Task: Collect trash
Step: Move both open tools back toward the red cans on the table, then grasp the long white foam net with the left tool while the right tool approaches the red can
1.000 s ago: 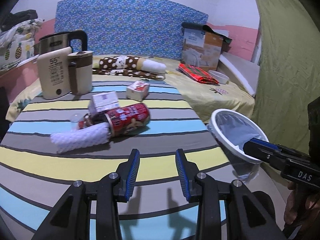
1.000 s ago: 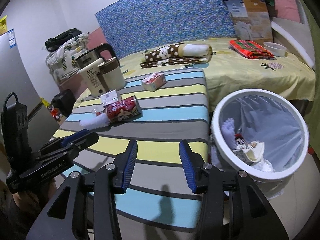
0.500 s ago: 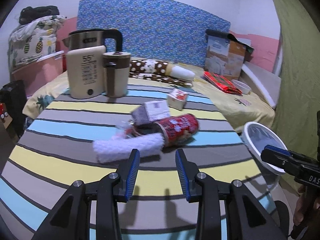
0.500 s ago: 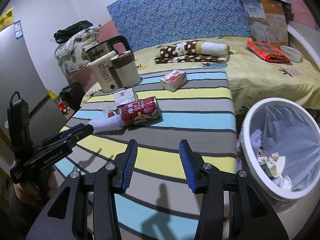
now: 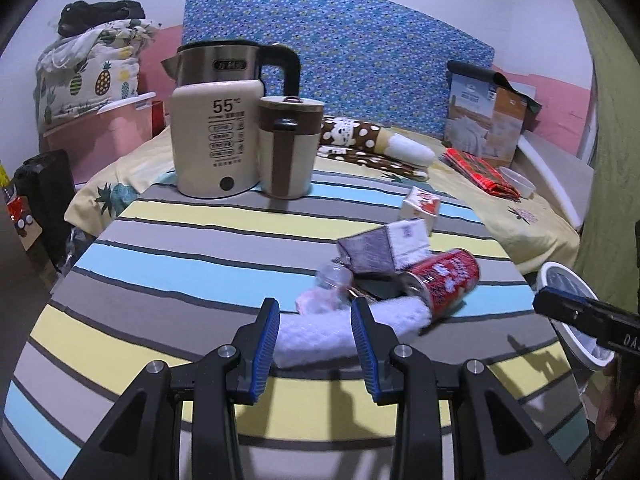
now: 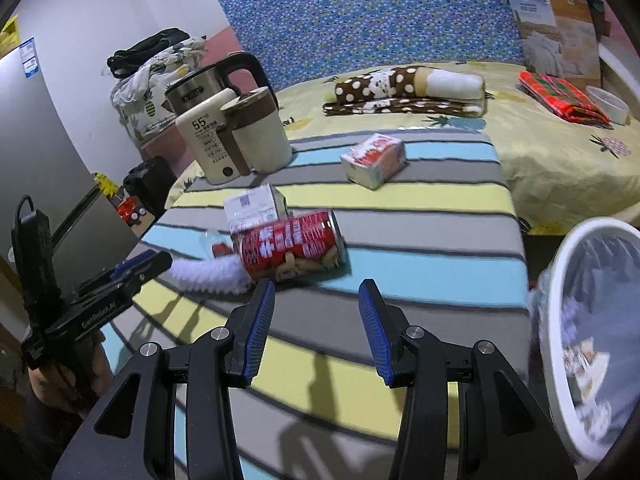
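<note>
I bring my left gripper [image 5: 314,334], jaws released, around the white foam sleeve [image 5: 344,330] beside the red can [image 5: 446,280]; next, clench.

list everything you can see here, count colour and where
can: 1, red, lying on table centre
foam sleeve: 1, white, beside can
cartons: 2, white, mid table
small bottle: 1, clear, behind sleeve
kettle: 1, cream and steel, far table edge
mug: 1, cream and brown, beside kettle
bin: 1, white, right of table, holds trash
table: 1, striped
left hand-held gripper: open, at sleeve
right hand-held gripper: open, near can
</note>
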The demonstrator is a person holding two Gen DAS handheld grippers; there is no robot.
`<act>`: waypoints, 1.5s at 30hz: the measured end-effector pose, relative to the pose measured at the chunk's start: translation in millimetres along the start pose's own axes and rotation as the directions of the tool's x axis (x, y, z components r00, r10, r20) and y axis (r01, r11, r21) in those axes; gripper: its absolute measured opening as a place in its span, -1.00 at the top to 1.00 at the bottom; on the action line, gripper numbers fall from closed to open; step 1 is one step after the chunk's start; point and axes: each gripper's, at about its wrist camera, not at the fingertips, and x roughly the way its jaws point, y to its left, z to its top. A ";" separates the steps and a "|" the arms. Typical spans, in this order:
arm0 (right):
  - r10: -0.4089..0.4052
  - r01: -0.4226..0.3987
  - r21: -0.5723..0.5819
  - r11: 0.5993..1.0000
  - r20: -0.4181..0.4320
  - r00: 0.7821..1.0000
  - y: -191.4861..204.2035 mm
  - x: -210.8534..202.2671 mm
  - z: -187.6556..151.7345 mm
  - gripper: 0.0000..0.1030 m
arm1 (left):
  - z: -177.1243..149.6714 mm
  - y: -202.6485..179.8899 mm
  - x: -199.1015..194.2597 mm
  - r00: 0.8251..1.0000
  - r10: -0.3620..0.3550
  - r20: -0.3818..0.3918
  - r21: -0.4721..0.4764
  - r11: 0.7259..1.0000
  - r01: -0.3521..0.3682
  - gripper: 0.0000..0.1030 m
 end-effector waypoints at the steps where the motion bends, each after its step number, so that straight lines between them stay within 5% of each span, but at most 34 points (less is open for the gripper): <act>1: -0.002 0.002 -0.004 1.000 -0.008 1.000 -0.9 6.3 3.2 0.10 | 1.9 2.9 2.4 1.000 0.000 -0.001 -0.003 1.000 0.000 0.28; 10: 0.069 -0.068 0.030 0.997 -0.051 0.996 -17.4 37.2 14.6 0.10 | 9.8 19.3 24.5 0.999 0.004 -0.032 0.012 1.000 -0.004 0.23; 17: 0.140 -0.137 0.039 0.990 -0.072 0.988 -16.9 38.3 12.6 0.10 | 2.0 22.2 36.8 0.992 -0.077 -0.102 0.025 0.996 0.080 0.14; 33: 0.223 -0.228 -0.023 0.973 -0.132 0.966 19.2 13.0 -16.3 0.10 | -35.8 -7.6 -1.5 0.974 -0.161 -0.158 0.086 0.981 0.176 0.11; 39: 0.142 -0.146 -0.074 0.986 -0.051 0.989 18.2 -0.4 -11.6 0.09 | -36.1 -14.4 -11.5 0.980 -0.160 -0.119 0.094 0.981 0.171 0.11; 42: 0.115 -0.116 -0.043 0.992 -0.024 0.993 5.2 3.6 -4.8 -0.27 | -31.3 -11.8 -3.8 0.987 -0.120 -0.111 0.101 0.986 0.131 0.11; 45: 0.104 -0.104 -0.032 0.994 -0.002 0.995 -8.2 12.0 5.2 -0.29 | -29.1 -9.4 6.2 0.986 -0.100 -0.130 0.108 0.988 0.114 0.11</act>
